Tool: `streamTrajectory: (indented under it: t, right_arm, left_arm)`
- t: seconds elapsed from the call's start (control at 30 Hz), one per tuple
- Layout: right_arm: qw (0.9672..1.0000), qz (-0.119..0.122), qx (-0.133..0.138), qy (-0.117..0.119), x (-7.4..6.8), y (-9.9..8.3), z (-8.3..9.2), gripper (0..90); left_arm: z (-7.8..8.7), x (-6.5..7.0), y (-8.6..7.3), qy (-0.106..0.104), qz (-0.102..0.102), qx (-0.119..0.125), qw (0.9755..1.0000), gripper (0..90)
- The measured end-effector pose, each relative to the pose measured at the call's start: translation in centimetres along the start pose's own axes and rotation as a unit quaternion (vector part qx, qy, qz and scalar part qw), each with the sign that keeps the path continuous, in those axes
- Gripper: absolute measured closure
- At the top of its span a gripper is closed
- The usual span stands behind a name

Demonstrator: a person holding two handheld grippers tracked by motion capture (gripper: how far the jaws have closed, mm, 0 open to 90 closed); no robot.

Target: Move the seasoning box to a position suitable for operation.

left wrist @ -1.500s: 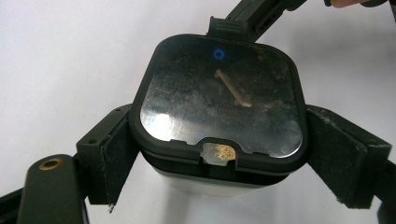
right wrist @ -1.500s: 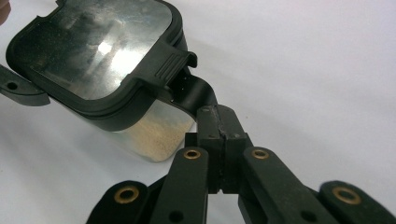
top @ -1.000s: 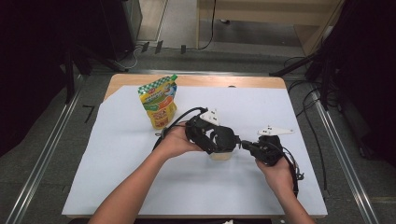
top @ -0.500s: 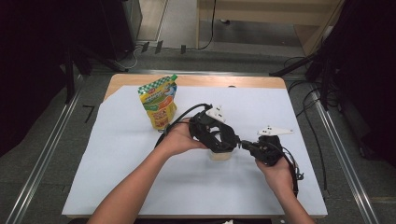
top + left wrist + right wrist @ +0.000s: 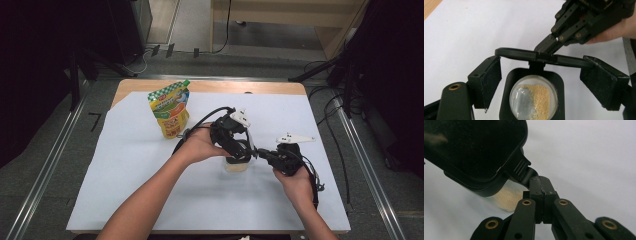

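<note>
A small clear jar (image 5: pixel 236 166) of beige granules stands on the white sheet. Its square black lid (image 5: pixel 534 75) has a round clear window (image 5: pixel 534 100) and a thin black curved handle (image 5: pixel 514 53) across it. My left gripper (image 5: pixel 543 72) hovers over the lid, open, its fingers (image 5: pixel 489 82) apart from the lid on either side. In the high view my left gripper (image 5: pixel 234 142) sits right above the jar. My right gripper (image 5: pixel 541 182) comes in from the right, shut on the handle's middle tab (image 5: pixel 522 167); in the high view it (image 5: pixel 260 153) reaches the jar's right side.
A green and yellow pouch (image 5: pixel 171 107) stands upright at the back left of the white sheet (image 5: pixel 125 165). The wooden table edge (image 5: pixel 210 86) runs behind. Cables trail from both grippers, and metal rails (image 5: pixel 45 170) flank the table.
My left gripper has drifted a little right and upward over the jar. The right gripper has stayed put, shut on the handle.
</note>
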State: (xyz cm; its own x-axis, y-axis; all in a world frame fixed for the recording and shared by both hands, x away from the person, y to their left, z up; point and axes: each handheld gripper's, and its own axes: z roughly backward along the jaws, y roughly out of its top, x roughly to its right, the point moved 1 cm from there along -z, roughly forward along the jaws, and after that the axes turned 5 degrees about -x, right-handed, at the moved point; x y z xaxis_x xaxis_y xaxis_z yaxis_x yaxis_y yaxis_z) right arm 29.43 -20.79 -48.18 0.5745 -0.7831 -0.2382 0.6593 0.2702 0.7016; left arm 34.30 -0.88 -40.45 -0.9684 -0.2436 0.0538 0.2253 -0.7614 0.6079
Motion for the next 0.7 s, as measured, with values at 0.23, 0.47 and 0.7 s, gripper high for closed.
streamTrajectory:
  t: [0.23,0.47,0.7]
  right_arm:
    - [1.0000,-0.001,0.000,0.002,-0.1,-0.1,0.1,90.0]
    - [0.9999,-0.007,0.002,0.007,0.0,-0.2,0.0,90.0]
    - [0.9999,-0.007,0.002,0.008,0.0,-0.2,0.1,90.0]
  left_arm:
    - [-0.8,0.2,1.2,0.000,-0.001,0.008,1.0000,18.4]
    - [-1.5,0.0,1.5,-0.011,-0.005,0.018,0.9998,17.8]
    - [-2.0,0.1,1.9,-0.012,-0.012,0.022,0.9996,17.4]
